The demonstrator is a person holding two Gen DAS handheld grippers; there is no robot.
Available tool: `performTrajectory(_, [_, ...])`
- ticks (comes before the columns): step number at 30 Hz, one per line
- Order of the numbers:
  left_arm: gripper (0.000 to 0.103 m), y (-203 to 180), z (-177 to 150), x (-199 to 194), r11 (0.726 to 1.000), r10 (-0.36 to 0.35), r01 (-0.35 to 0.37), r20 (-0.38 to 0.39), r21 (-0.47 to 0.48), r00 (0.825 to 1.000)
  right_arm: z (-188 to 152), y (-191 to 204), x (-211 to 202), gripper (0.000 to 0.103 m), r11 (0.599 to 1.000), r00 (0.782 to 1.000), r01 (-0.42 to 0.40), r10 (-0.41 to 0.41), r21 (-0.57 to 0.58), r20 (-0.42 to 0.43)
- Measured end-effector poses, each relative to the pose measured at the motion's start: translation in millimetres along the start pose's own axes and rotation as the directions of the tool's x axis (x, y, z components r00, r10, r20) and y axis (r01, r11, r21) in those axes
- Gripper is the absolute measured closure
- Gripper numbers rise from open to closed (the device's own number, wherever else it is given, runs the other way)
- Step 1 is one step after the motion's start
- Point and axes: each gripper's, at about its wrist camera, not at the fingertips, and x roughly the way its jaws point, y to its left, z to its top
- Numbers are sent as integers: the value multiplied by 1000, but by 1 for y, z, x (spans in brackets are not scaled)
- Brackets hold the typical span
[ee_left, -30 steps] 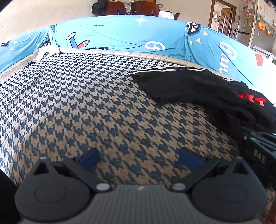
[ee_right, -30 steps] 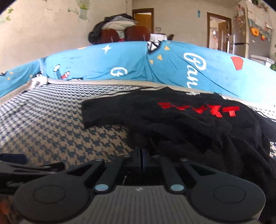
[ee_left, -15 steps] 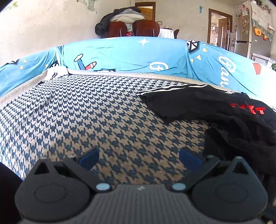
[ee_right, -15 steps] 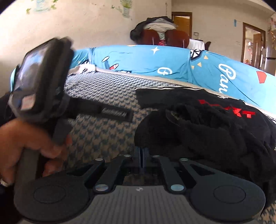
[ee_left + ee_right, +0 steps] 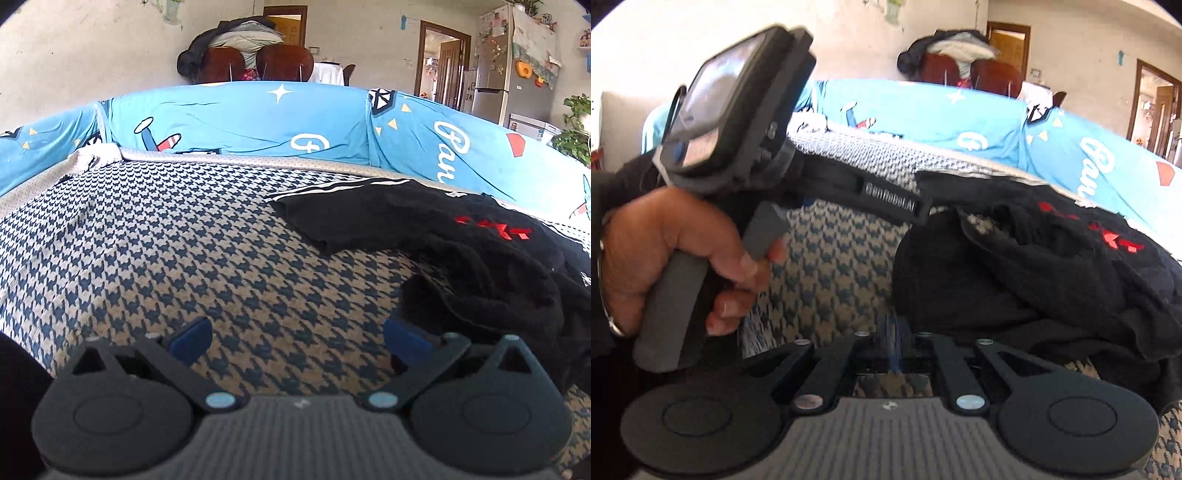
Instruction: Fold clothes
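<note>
A black garment point(image 5: 461, 258) with red lettering and white side stripes lies bunched on the right of the houndstooth-covered seat point(image 5: 166, 240). My left gripper point(image 5: 295, 338) hovers open over bare houndstooth fabric, its blue pads point(image 5: 188, 338) wide apart and the garment's near fold just right of the right pad. In the right wrist view the garment point(image 5: 1015, 277) is heaped up in front of my right gripper point(image 5: 894, 332), whose fingers are pressed together at its lower left edge. A hand point(image 5: 665, 251) holds the left gripper's body point(image 5: 738, 110) at the left.
Blue printed cushions point(image 5: 240, 118) form the sofa back behind the seat. Beyond them stand two brown chairs point(image 5: 258, 62) with piled clothing, doorways and a fridge point(image 5: 517, 74). The left half of the seat shows only houndstooth fabric.
My right gripper has swung left, dragging the garment's near edge up into a heap. The left gripper and the hand on it have come into the right wrist view. The left gripper has tilted upward slightly.
</note>
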Motion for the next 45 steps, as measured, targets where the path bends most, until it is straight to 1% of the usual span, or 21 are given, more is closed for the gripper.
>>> performTrajectory(4, [0, 1, 0, 2, 1000, -7, 7, -3, -14, 1000, 2, -5, 3, 96, 998, 998, 52, -53, 37, 17])
performTrajectory(8, [0, 0, 1, 1, 998, -53, 53, 5, -23, 999, 6, -11, 8, 94, 991, 994, 107, -109, 84, 18])
performTrajectory(10, [0, -4, 0, 2, 997, -76, 76, 4, -10, 997, 6, -13, 9, 88, 983, 988, 154, -156, 98, 15])
performTrajectory(11, [0, -6, 0, 3, 996, -87, 87, 2, -3, 996, 6, -16, 9, 88, 979, 985, 168, -170, 112, 9])
performTrajectory(14, [0, -12, -1, 8, 993, -119, 120, -13, 16, 993, 6, -23, 10, 82, 966, 979, 204, -204, 161, -16])
performTrajectory(16, [0, -17, -2, 13, 990, -135, 135, -24, 34, 991, 4, -26, 10, 75, 957, 975, 222, -219, 188, -37])
performTrajectory(18, [0, -22, -3, 18, 988, -139, 141, -36, 57, 990, 3, -30, 9, 73, 950, 973, 230, -225, 209, -45])
performTrajectory(20, [0, -28, -5, 23, 985, -151, 154, -51, 78, 987, 1, -33, 7, 69, 945, 972, 235, -229, 228, -51])
performTrajectory(21, [0, -31, -6, 26, 983, -154, 159, -56, 89, 986, 1, -34, 7, 66, 943, 972, 236, -230, 236, -54])
performTrajectory(25, [0, -41, -9, 36, 977, -157, 165, -71, 131, 985, -1, -37, 9, 60, 933, 970, 244, -230, 266, -81])
performTrajectory(28, [0, -46, -10, 42, 972, -178, 189, -90, 143, 980, -2, -39, 11, 58, 924, 968, 250, -230, 288, -102])
performTrajectory(30, [0, -50, -10, 44, 968, -186, 199, -97, 153, 978, -3, -44, 12, 57, 914, 969, 246, -221, 323, -114])
performTrajectory(33, [0, -56, -11, 48, 964, -180, 195, -96, 179, 979, -4, -50, 12, 56, 896, 970, 240, -208, 373, -125])
performTrajectory(35, [0, -58, -10, 51, 964, -177, 192, -93, 185, 980, -5, -50, 12, 55, 892, 971, 236, -204, 384, -123])
performTrajectory(38, [0, -61, -8, 55, 965, -172, 186, -91, 183, 981, -6, -49, 14, 52, 897, 971, 235, -203, 374, -123])
performTrajectory(45, [0, -65, -5, 64, 970, -158, 170, -83, 173, 984, -7, -43, 20, 36, 912, 972, 231, -203, 339, -118])
